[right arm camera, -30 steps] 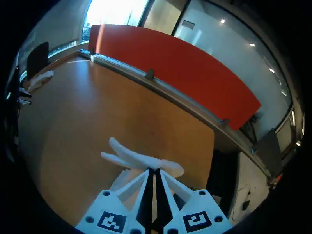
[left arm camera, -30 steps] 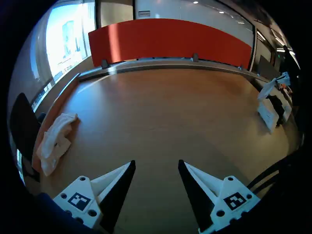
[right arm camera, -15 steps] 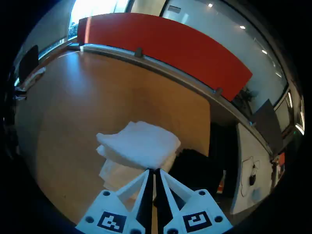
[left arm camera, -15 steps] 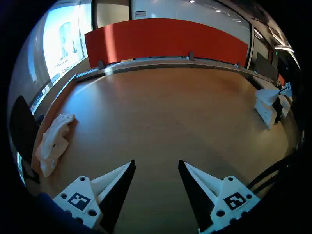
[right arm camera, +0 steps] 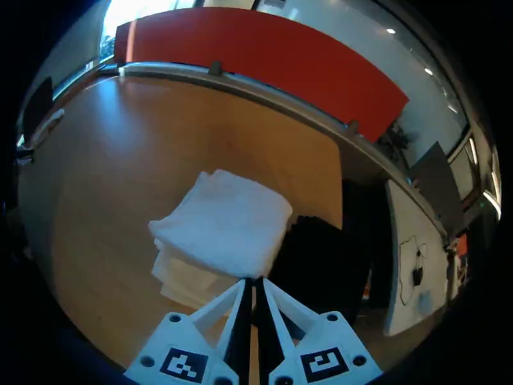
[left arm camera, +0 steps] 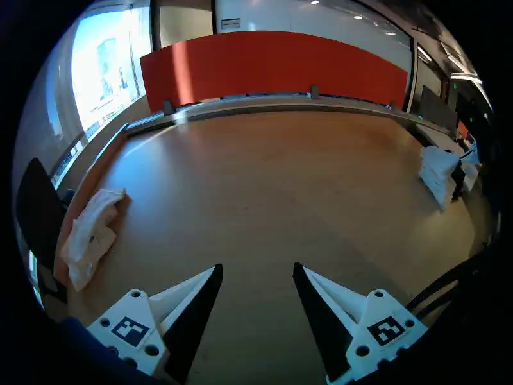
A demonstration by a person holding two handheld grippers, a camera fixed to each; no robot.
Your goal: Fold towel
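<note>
Our right gripper pinches a folded towel atop the stack at twelve o'clock; our left gripper gapes empty, crumpled towel at nine o'clock waiting.

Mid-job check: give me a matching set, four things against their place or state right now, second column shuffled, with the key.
1. left gripper
2. right gripper
3. crumpled towel
4. red panel

A. stands along the far edge of the table
B. fingers apart over bare wood
C. fingers together at the near edge of the folded towel
D. lies loose at a side edge of the table

Pairs: 1-B, 2-C, 3-D, 4-A
</note>
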